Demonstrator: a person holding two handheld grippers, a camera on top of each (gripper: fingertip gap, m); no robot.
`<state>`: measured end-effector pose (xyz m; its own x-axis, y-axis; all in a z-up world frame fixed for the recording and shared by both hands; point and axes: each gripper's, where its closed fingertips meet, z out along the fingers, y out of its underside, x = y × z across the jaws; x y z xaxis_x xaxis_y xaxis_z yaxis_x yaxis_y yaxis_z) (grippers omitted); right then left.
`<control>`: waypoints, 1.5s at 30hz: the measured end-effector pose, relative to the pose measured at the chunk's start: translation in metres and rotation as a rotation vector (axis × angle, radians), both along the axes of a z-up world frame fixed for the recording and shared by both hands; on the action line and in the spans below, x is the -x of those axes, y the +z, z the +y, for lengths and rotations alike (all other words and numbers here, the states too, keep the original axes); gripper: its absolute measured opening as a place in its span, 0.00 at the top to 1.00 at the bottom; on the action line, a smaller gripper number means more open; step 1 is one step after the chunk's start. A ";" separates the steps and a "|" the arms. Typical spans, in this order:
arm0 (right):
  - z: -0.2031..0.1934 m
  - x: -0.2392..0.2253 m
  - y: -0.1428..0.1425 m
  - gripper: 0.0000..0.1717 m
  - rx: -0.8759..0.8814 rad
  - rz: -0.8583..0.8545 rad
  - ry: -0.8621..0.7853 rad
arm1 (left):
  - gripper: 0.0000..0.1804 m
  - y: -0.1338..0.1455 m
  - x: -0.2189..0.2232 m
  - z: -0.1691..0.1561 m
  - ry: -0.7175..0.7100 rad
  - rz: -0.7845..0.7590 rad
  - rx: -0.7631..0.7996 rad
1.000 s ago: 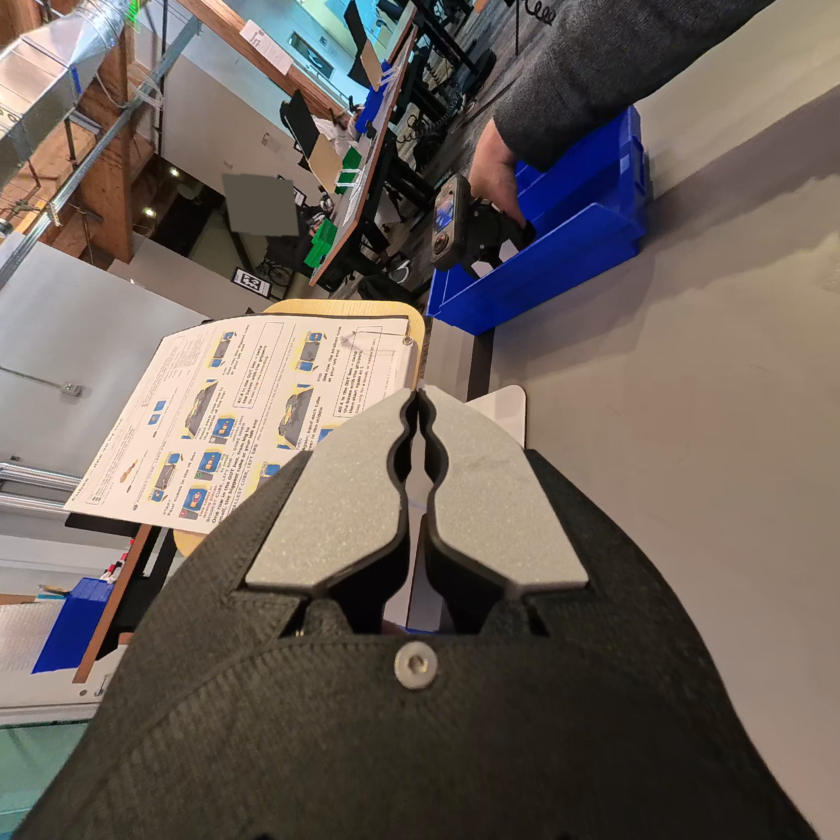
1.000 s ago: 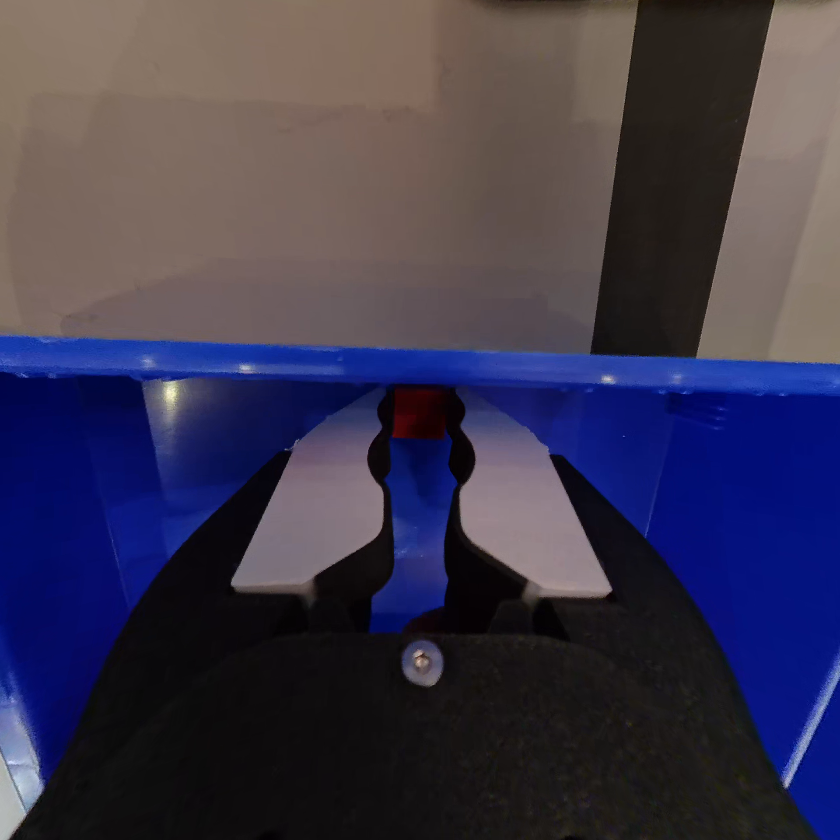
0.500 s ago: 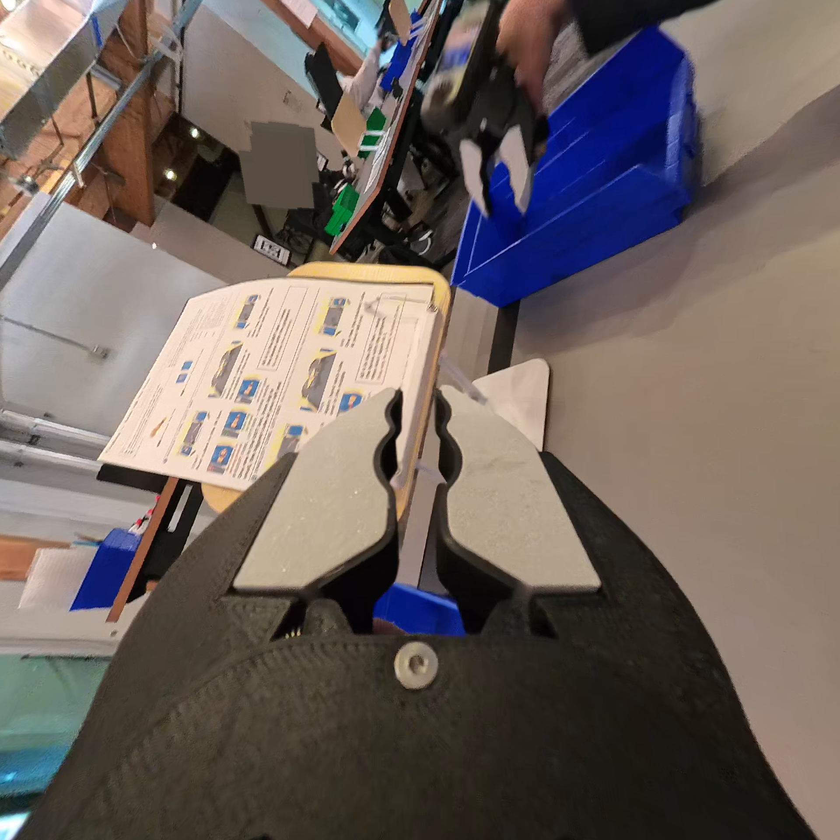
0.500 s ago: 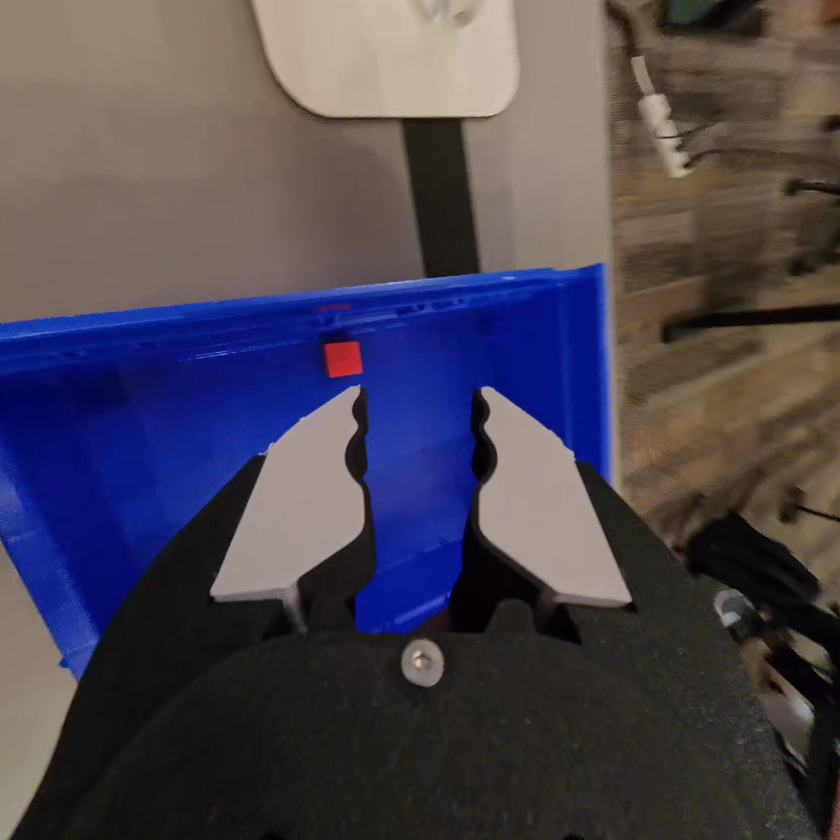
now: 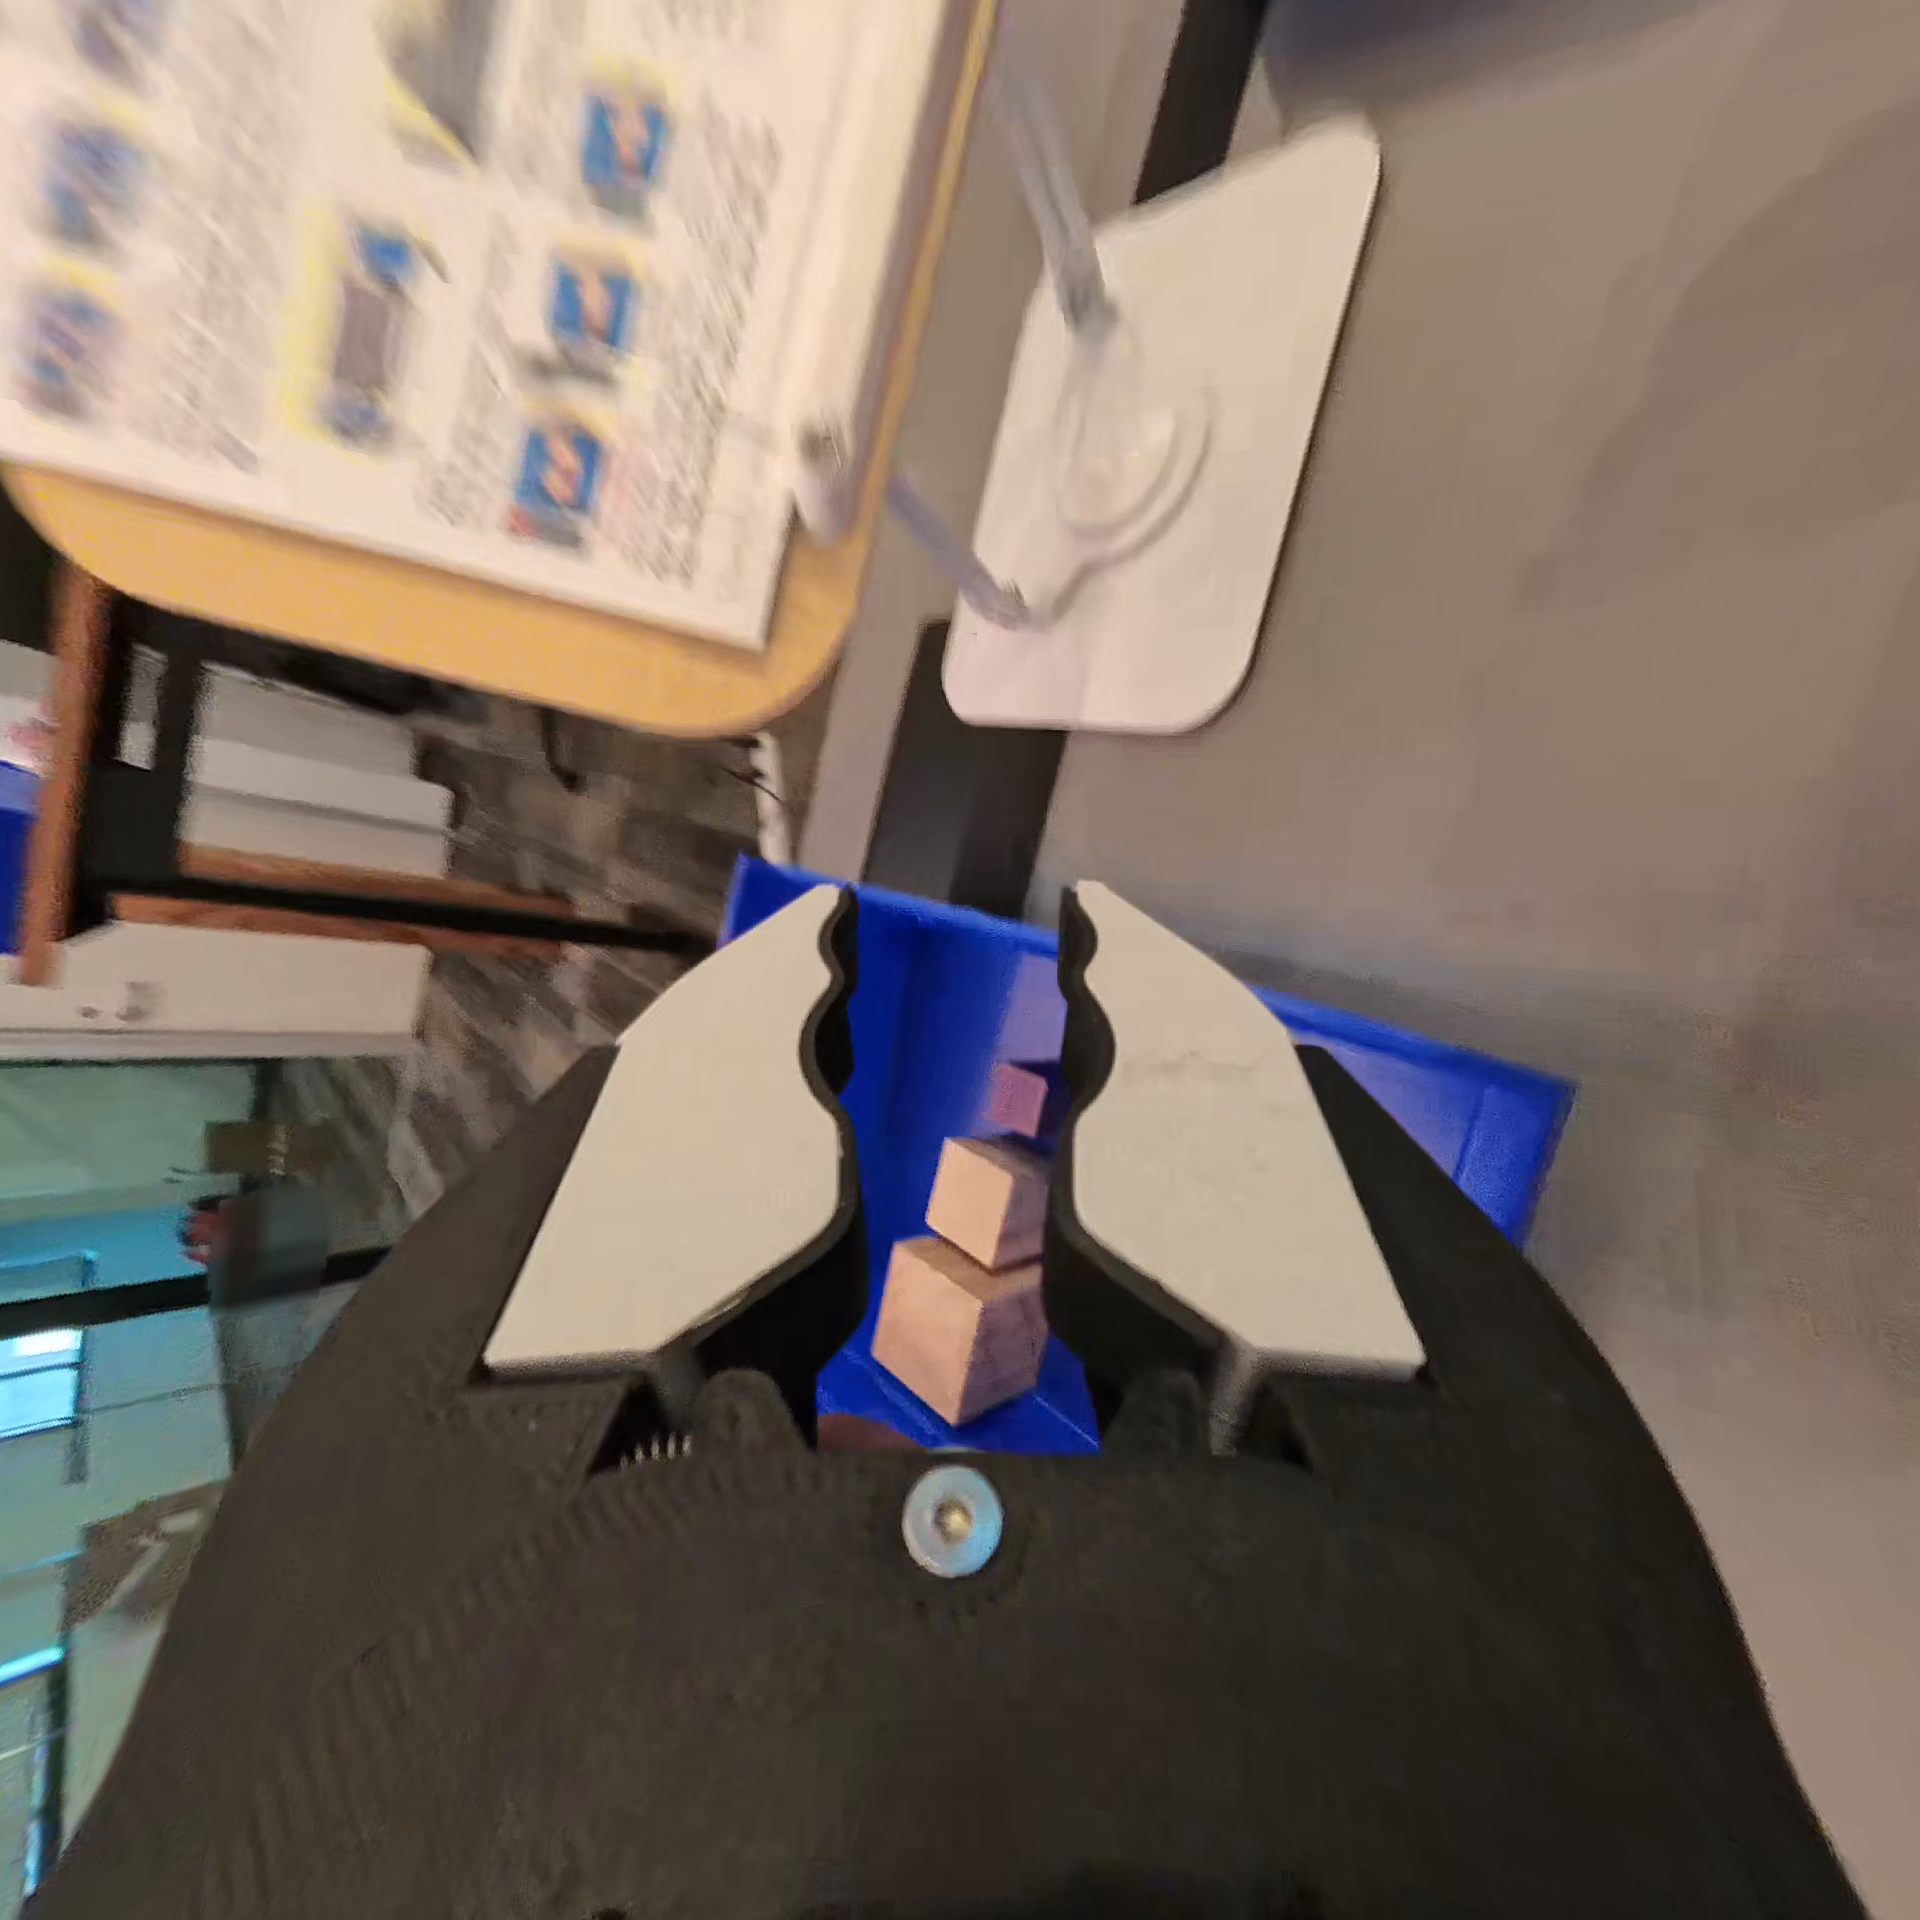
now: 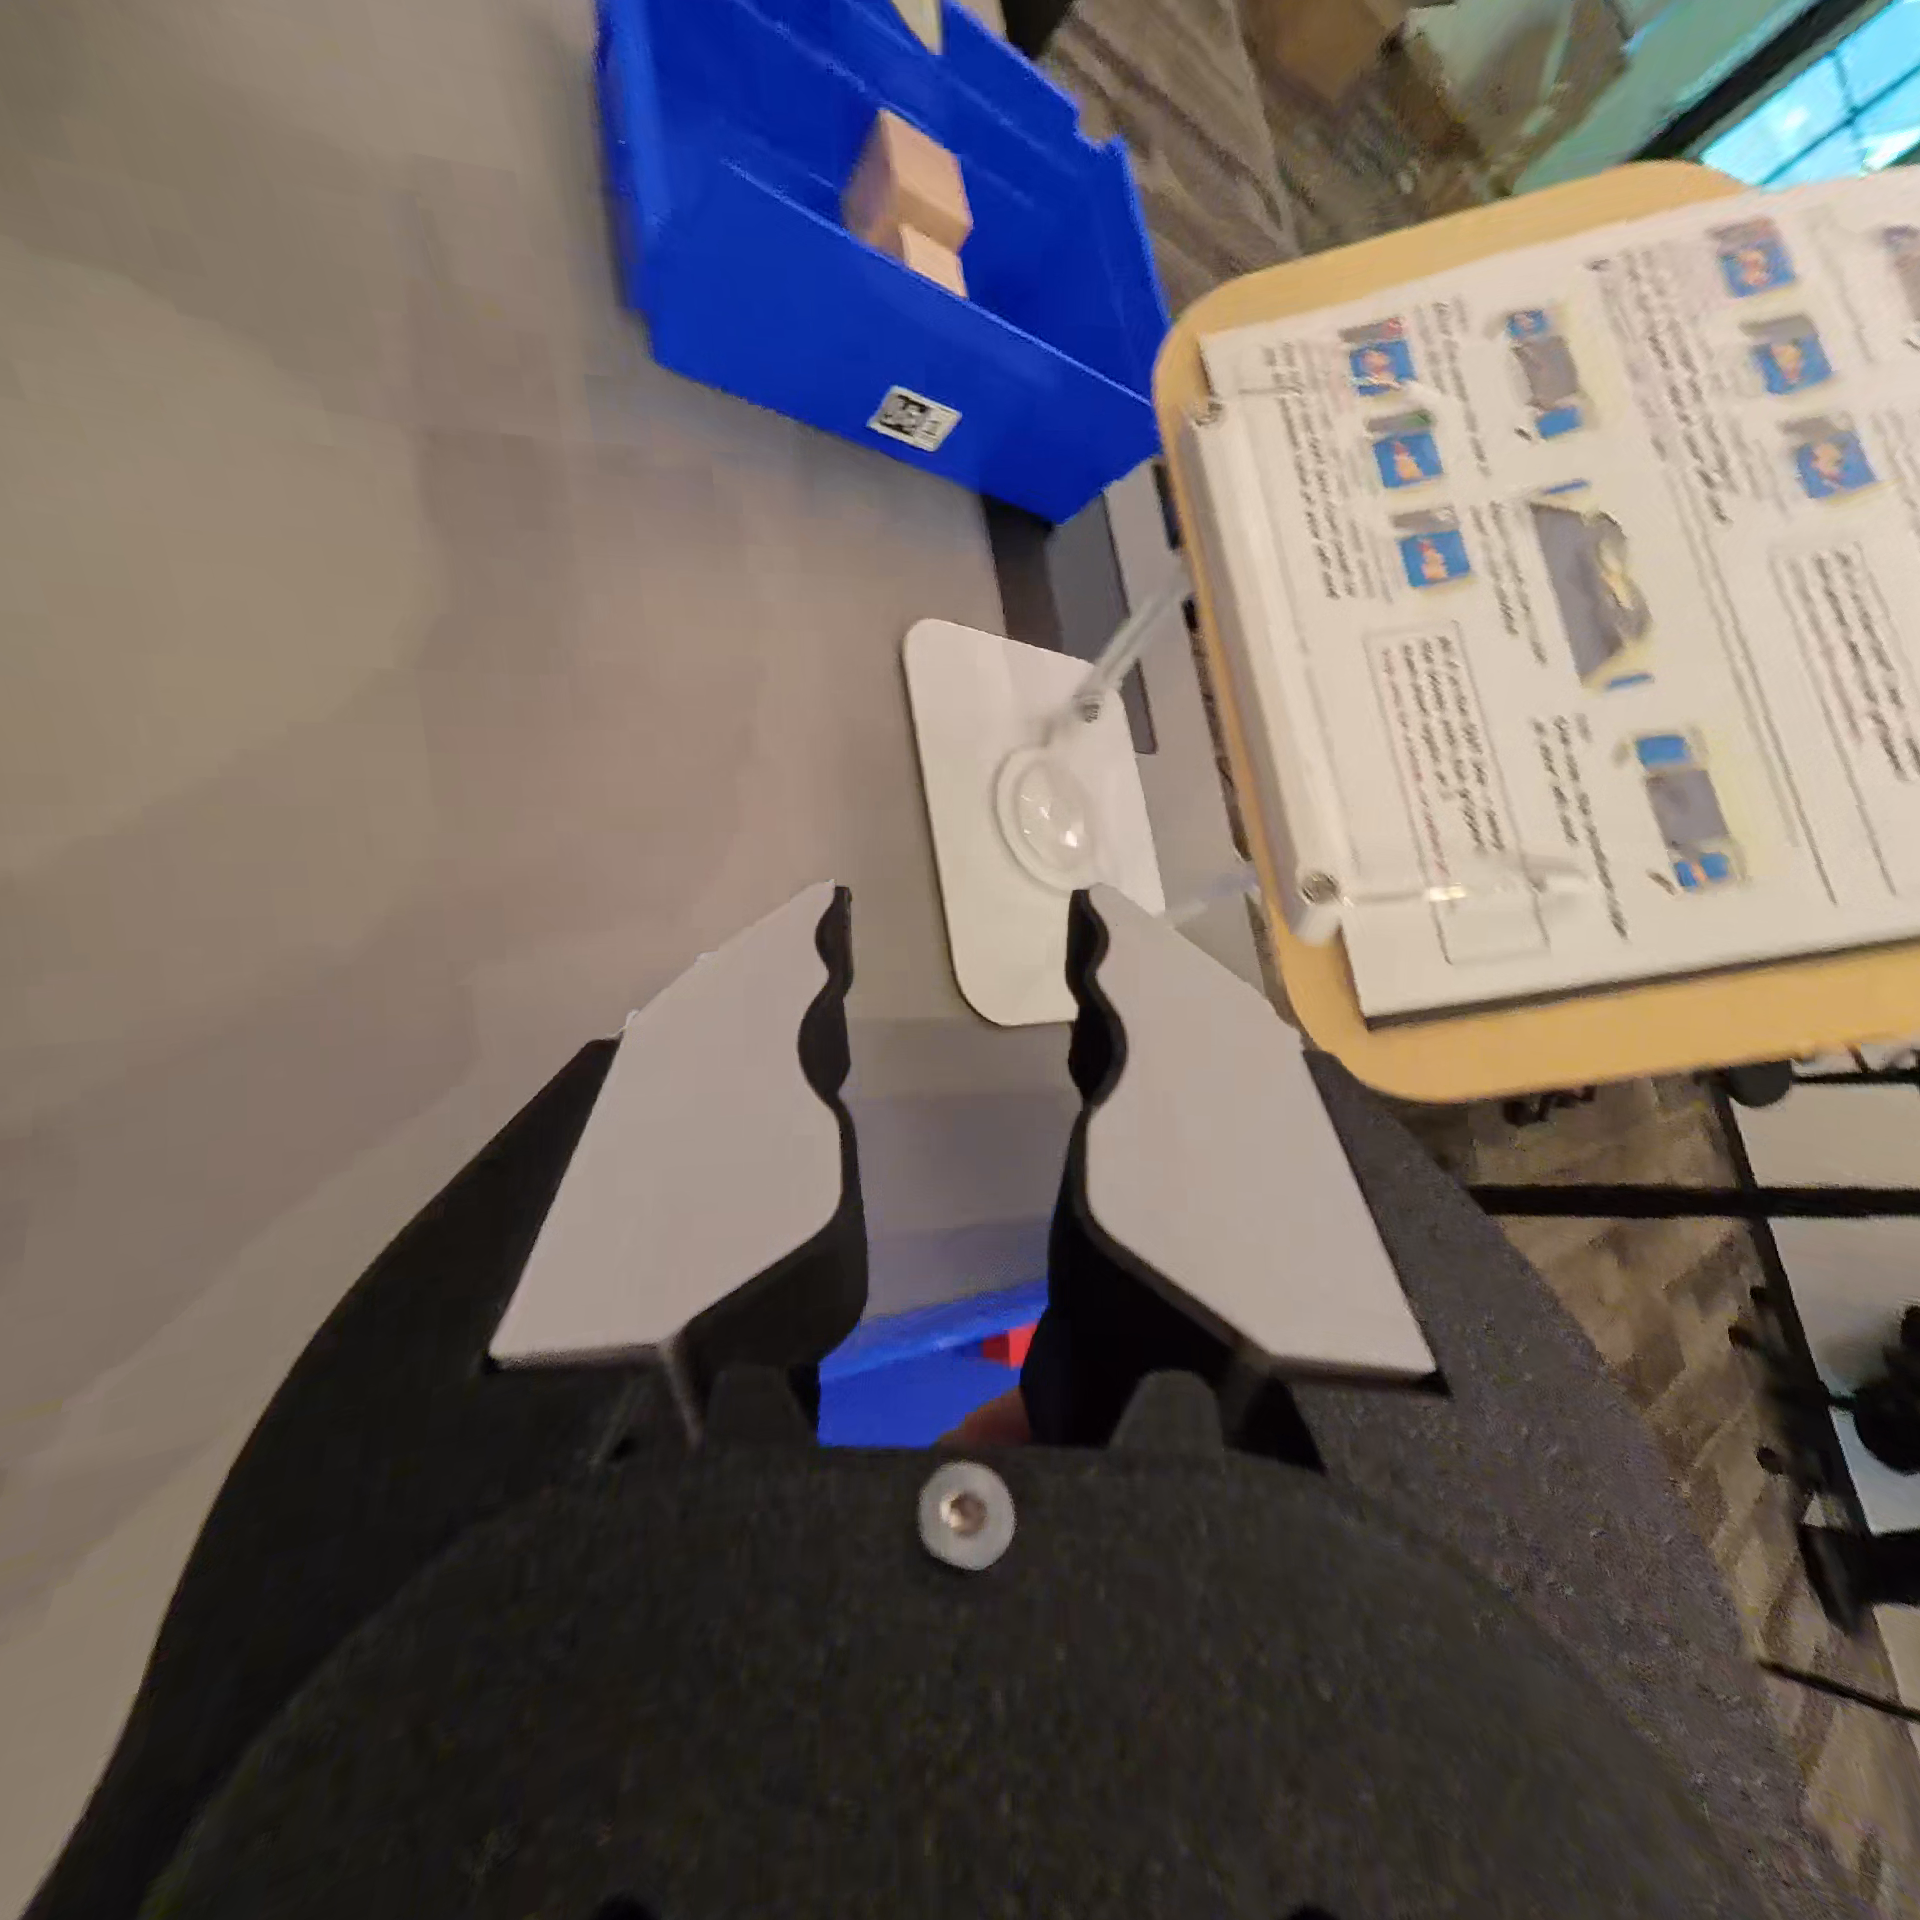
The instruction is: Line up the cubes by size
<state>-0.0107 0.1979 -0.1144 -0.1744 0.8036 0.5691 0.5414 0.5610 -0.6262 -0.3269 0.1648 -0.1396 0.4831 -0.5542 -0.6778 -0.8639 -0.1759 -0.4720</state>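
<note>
Three wooden cubes [image 5: 971, 1236] sit in a row inside a blue bin [image 5: 1434, 1101] at the edge of the grey table [image 5: 1662, 727], running from a large one nearest the camera to a small one farthest, so that part of the line-up looks done. A small red cube [image 6: 1010, 1347] lies apart in a second blue bin [image 6: 914, 1361] close under the right gripper, so it seems left to join the row, if it belongs there. The left gripper [image 5: 956, 904] hangs above the row with its fingers well apart and nothing between them; the right gripper [image 6: 956, 904] is likewise wide open and empty, over bare table. The left view alone shows all three wooden cubes and their order. The right view shows only two of them, far off in the bin [image 6: 831, 312], but it alone shows the red cube, a sticker on the bin's wall, and the instruction sheet [image 6: 1621, 582] more sharply.
</note>
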 end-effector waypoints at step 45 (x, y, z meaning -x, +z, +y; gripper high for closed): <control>-0.061 0.072 0.047 0.78 -0.024 0.377 0.234 | 0.84 0.066 -0.079 -0.005 -0.231 -0.133 -0.252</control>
<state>-0.0823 0.1369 -0.0670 -0.1272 0.7531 0.6455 0.1341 0.6579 -0.7411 -0.2477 0.1597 -0.0741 0.4578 -0.4825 -0.7467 -0.7954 0.1530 -0.5865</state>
